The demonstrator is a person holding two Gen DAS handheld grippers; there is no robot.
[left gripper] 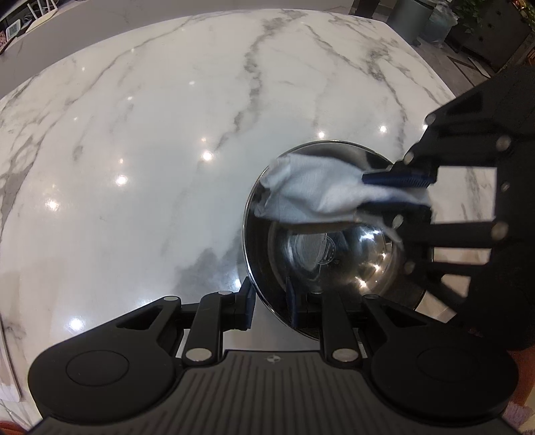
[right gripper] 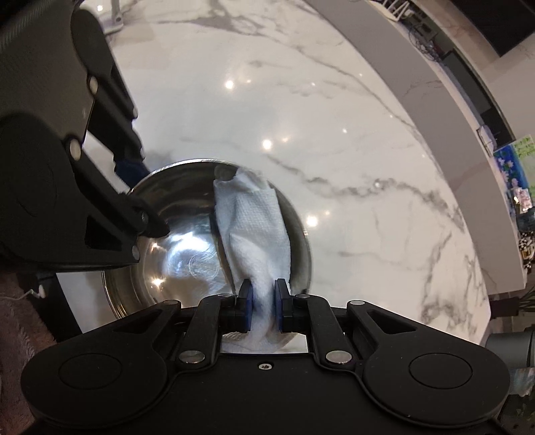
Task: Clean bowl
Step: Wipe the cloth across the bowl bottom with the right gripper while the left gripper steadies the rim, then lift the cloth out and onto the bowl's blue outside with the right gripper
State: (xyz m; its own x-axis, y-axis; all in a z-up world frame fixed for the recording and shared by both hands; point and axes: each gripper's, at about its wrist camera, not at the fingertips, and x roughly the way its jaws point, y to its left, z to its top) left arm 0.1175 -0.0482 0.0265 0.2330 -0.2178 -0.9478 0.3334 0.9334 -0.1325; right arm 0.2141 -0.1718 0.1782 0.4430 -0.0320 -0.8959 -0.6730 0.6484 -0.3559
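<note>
A shiny steel bowl [left gripper: 321, 261] stands on the white marble counter; it also shows in the right wrist view [right gripper: 180, 214]. My left gripper [left gripper: 271, 304] is shut on the bowl's near rim, one finger outside and one inside. My right gripper [right gripper: 262, 301] is shut on a white paper towel [right gripper: 254, 227] that lies inside the bowl against its right wall. In the left wrist view the towel [left gripper: 311, 190] drapes over the bowl's far side, held by the right gripper [left gripper: 398, 190] that comes in from the right.
The marble counter [left gripper: 150, 150] spreads wide to the left and beyond the bowl. Its far edge [right gripper: 444, 110] borders a grey ledge with clutter behind. A bin [left gripper: 411, 20] and furniture stand past the counter's far corner.
</note>
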